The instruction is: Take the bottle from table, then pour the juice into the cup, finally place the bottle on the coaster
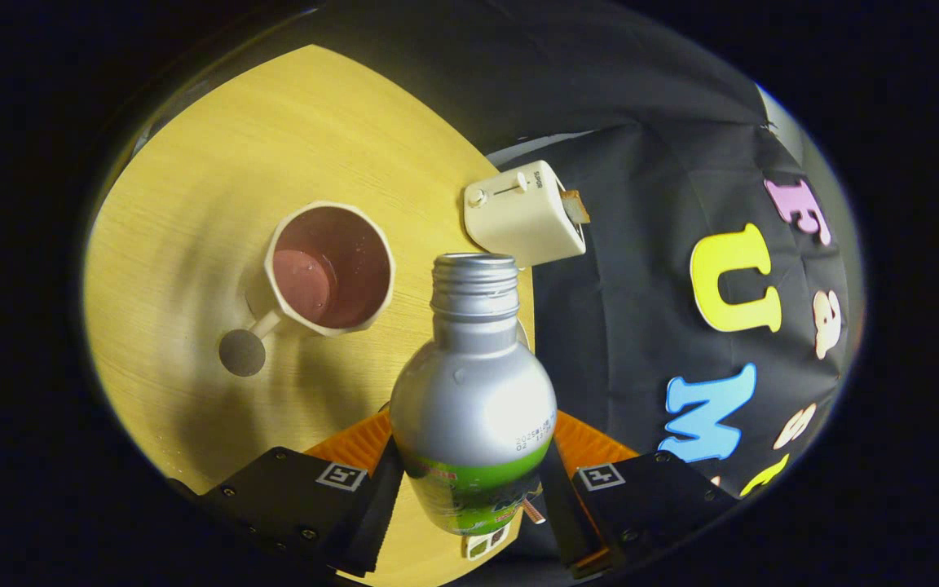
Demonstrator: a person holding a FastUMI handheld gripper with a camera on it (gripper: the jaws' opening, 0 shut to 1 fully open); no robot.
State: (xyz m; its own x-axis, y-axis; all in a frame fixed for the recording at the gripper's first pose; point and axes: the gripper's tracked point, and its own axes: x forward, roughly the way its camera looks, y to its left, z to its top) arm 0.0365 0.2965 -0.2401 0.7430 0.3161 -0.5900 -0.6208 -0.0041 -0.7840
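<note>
The gripper [473, 481] has both fingers pressed on the silver metal bottle [473, 391], leaving no gap between them. Ahead stand the cream faceted cup [331, 269] and, near it, the cream toaster [522, 214]; bare yellow wooden table [192, 204] lies open beyond the cup.

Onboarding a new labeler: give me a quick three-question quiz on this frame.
1. True or false: the gripper is shut on the bottle.
2. Which thing lies closest to the bottle's open mouth? A toaster B cup C round disc
3. Fill in: the cup holds a reddish ____.

Key: 1 true, both fingers press the bottle's sides. 2 A. 3 liquid.
</note>
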